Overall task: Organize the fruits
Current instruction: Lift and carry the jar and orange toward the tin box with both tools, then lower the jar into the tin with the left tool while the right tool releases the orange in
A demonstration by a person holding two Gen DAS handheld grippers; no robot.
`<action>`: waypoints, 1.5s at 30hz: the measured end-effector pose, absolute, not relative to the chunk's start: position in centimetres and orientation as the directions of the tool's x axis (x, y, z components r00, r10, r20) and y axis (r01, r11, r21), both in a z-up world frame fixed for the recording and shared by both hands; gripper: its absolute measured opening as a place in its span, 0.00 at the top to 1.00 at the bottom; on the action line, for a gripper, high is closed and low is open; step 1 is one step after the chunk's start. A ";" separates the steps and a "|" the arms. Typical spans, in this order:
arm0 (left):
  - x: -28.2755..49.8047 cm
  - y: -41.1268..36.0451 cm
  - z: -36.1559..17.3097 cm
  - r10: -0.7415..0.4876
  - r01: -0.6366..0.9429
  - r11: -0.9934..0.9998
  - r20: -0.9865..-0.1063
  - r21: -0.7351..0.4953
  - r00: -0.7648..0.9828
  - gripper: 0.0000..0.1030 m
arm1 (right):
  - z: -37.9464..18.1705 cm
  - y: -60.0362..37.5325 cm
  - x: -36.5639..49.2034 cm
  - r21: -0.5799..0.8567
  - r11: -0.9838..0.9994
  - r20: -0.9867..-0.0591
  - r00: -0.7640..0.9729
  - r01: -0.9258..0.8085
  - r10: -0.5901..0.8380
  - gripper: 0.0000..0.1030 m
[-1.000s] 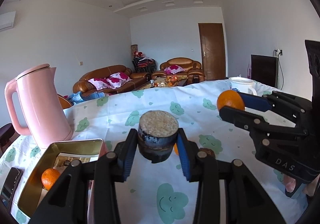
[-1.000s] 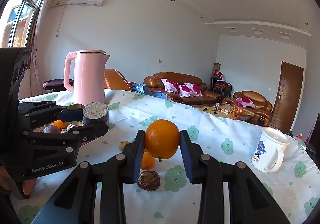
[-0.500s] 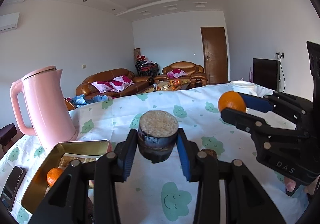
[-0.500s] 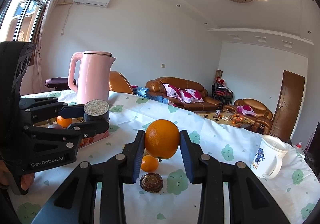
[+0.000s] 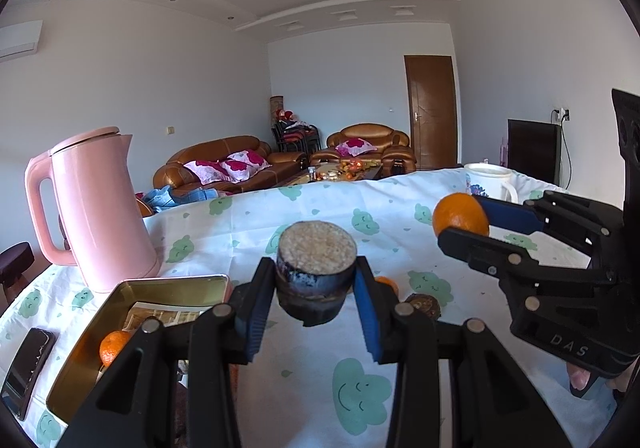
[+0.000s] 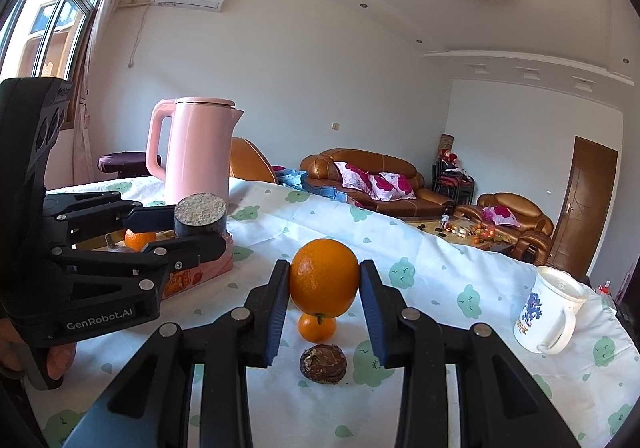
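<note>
Left jaws [image 5: 316, 312]: clenched on a dark cut stub [image 5: 316, 268], pale cut face up; held level and clear of the tabletop [image 5: 320, 207], likely so it can travel to the tin without dragging.
Right jaws [image 6: 324, 302]: clenched on the large orange [image 6: 323, 276], pads at its two sides, fruit lifted off the cloth; in my left view it hangs at 3 o'clock.
Gold tin [image 5: 168, 284]: at 8 o'clock of my left view, open, a small orange [image 5: 114, 346] already lying in it. I judge this the collecting place, hence both loads carried aloft near it.
Pink kettle [image 5: 96, 207]: upright just behind the tin, 10 o'clock; it crowds the far side.
Loose fruit: a mandarin [image 6: 317, 327] and a brown wrinkled fruit [image 6: 323, 364] sit on the tabletop under my right jaws, 6 o'clock, touching nothing else; not yet gathered.
Mug [image 6: 550, 314]: at 3 o'clock in my right view, well apart.
Phone [image 5: 28, 368]: at the tabletop edge beside the tin, 8 o'clock.
Risk, my guess: round orange could roll in a two-point grip.
</note>
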State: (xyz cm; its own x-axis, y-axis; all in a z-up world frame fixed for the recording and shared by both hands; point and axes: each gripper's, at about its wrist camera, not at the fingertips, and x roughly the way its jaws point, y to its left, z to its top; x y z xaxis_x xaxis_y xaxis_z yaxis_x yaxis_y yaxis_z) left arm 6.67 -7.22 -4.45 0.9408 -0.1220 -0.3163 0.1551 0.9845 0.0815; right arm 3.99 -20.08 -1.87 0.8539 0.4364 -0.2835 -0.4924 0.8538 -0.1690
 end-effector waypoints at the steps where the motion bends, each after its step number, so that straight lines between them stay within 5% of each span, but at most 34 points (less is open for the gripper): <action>1: 6.6 -7.1 -4.4 -0.122 0.154 0.985 -0.316 0.079 0.941 0.60 | -1.8 -19.9 3.9 -0.172 0.851 -0.285 0.852 -0.496 0.439 0.64; 45: 4.1 0.7 -3.0 -0.010 0.021 0.999 -0.328 0.030 0.945 0.60 | -0.1 -11.6 2.9 -0.235 0.740 -0.319 0.769 -0.630 0.554 0.64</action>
State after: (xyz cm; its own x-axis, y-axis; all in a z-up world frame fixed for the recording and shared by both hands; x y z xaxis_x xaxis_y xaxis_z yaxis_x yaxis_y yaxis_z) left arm 4.13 0.70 -3.03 0.9445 -0.0102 -0.3283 0.0213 0.9993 0.0304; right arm 2.88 -11.58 -0.05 0.7692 0.5540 -0.3186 -0.6303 0.7398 -0.2353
